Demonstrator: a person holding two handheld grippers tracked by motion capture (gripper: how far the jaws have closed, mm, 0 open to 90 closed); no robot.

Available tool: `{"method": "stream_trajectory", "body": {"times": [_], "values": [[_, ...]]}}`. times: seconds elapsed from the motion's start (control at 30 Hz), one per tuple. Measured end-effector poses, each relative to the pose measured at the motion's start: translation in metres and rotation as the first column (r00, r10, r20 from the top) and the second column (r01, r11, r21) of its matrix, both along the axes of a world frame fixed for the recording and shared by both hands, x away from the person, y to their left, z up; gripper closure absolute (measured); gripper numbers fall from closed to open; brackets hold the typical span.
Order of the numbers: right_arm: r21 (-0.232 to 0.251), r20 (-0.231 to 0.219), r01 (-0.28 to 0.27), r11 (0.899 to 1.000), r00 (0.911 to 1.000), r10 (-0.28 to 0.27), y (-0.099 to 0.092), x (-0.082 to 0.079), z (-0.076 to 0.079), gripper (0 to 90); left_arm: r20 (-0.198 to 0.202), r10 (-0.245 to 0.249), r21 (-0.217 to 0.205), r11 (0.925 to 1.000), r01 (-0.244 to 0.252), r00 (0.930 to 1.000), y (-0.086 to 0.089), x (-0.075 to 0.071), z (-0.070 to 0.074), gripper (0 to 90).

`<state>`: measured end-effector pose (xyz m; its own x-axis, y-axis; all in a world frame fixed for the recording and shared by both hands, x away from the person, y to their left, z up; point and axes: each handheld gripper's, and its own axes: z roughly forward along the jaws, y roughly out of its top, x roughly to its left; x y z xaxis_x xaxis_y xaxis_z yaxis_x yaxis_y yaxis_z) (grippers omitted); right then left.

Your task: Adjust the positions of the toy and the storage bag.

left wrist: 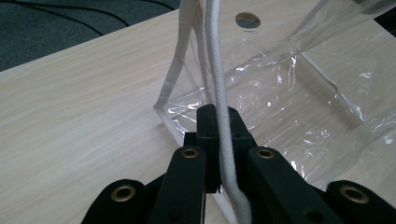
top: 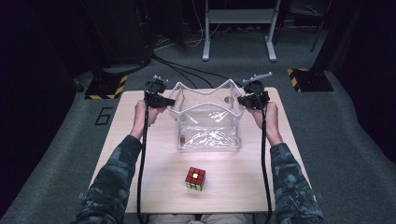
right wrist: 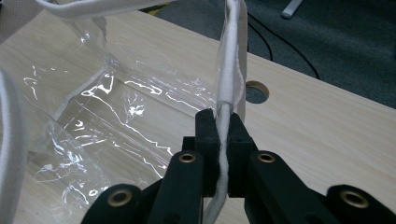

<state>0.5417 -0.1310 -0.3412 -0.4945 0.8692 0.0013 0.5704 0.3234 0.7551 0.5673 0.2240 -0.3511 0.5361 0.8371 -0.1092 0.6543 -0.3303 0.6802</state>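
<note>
surface: pale wooden table (top: 140, 186) on grey carpet, dark room behind, a white stand's legs at the far end.
bag: clear plastic bag (top: 208, 126) stands at the table's middle, toward the far edge, mouth up and pulled wide.
bag look: see-through, creased and glossy walls, white trim along the rim, white cord handles (left wrist: 219, 93); a small dark speck sits inside near its left wall, too small to tell what.
bag axis: the open mouth stretches left to right, between the two tongs.
left gripper: left gripper (top: 164, 100) sits at the bag's left top edge, jaws clamped together on the white cord.
right gripper: right gripper (top: 246, 100) sits at the bag's right top edge, jaws pinched tight on the cord and trim (right wrist: 224, 116) there.
cube: a rubik's cube (top: 195, 178) lies on the near side of the table, well apart from the bag, red face up, roughly centred between the forearms.
key relation: the cube lies near of the bag's mouth; both tongs are busy on the rim, and judging by the layout either hand is about equally close to it.
likely need: one side probably has to let go to fetch the cube.
</note>
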Motion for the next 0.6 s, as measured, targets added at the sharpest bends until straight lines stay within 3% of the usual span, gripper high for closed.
{"method": "stream_trajectory", "body": {"times": [0.37, 0.6], "values": [[-0.005, 0.003, -0.032, 0.999, 0.9995, 0.032, 0.020, 0.005, 0.001, 87.1, -0.005, 0.020, 0.004, 0.9998, -0.020, 0.9998, 0.019, 0.001, 0.003, 88.3], [-0.005, -0.011, -0.047, 0.999, 0.9989, 0.047, 0.031, 0.011, -0.004, 87.0, -0.031, 0.037, 0.009, 0.9993, -0.037, 0.9988, 0.029, 0.003, -0.001, 88.2]]}}
